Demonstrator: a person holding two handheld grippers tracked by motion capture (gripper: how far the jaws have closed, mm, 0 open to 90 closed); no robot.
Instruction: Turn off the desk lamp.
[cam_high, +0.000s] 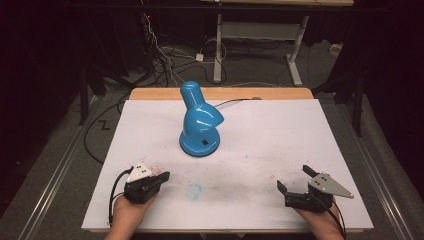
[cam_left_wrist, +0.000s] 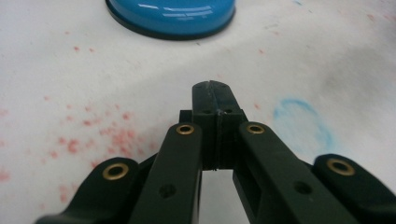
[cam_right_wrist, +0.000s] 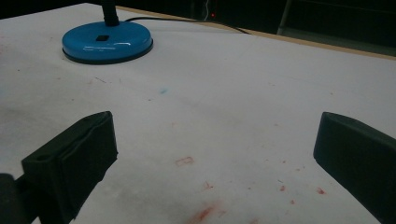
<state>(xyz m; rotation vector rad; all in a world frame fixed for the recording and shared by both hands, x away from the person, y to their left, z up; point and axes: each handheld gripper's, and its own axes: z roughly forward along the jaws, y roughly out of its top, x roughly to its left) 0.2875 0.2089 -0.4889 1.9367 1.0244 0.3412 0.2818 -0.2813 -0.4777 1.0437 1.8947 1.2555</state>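
Observation:
A glossy blue desk lamp (cam_high: 199, 122) stands on its round base near the middle of the white table sheet (cam_high: 280, 135), its shade tilted up and back. The base (cam_left_wrist: 170, 16) lies just ahead of my left gripper (cam_high: 164, 176), whose jaws are pressed together with nothing between them. My right gripper (cam_high: 295, 178) rests at the front right, jaws wide apart and empty. From there the lamp base (cam_right_wrist: 107, 41) sits far off to the upper left, with its black cord (cam_right_wrist: 187, 20) trailing back.
The sheet carries red speckles (cam_left_wrist: 112, 137), a faint blue ring mark (cam_high: 194, 191) and grey smudges. A wooden table edge (cam_high: 280, 93) shows at the back. Beyond it are cables on the floor (cam_high: 165, 55) and a desk frame (cam_high: 260, 35).

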